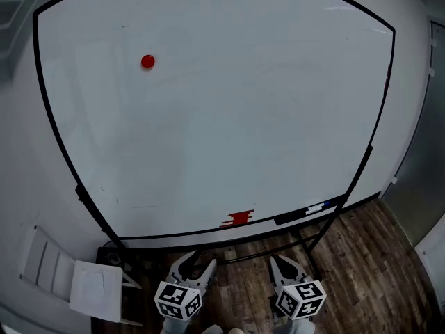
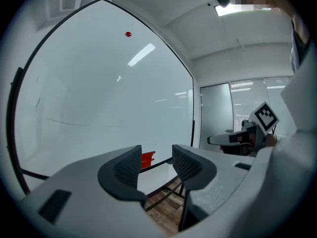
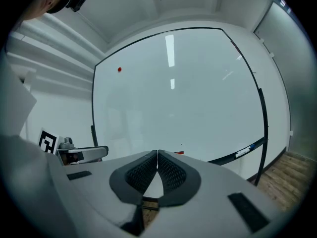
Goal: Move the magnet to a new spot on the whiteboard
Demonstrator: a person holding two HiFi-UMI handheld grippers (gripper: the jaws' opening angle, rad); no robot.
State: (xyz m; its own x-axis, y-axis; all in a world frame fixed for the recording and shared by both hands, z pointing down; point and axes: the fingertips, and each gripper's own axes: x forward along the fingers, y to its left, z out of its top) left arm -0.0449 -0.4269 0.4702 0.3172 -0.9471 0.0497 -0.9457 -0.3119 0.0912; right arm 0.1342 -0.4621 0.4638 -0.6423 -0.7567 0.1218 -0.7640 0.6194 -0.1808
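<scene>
I'm holding both claws low, beneath the big black-framed whiteboard (image 1: 278,103). My left claw (image 2: 156,166) is gaping empty, ready, I reckon, for a pinch; my right claw (image 3: 157,163) is pressed shut on nothing. The small round red magnet (image 1: 147,62) is sitting high up-left of the left claw, well apart. The gripper views are settling the jaw gaps; only the head view is framing both claws together.

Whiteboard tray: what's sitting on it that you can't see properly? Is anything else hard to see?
- Red object on the whiteboard tray: too small in the head view to name. In the left gripper view, the left gripper tongs cover part of it.
- What look like markers: too small in the head view to count.
- Magnet: only a tiny red dot in every view.
</scene>
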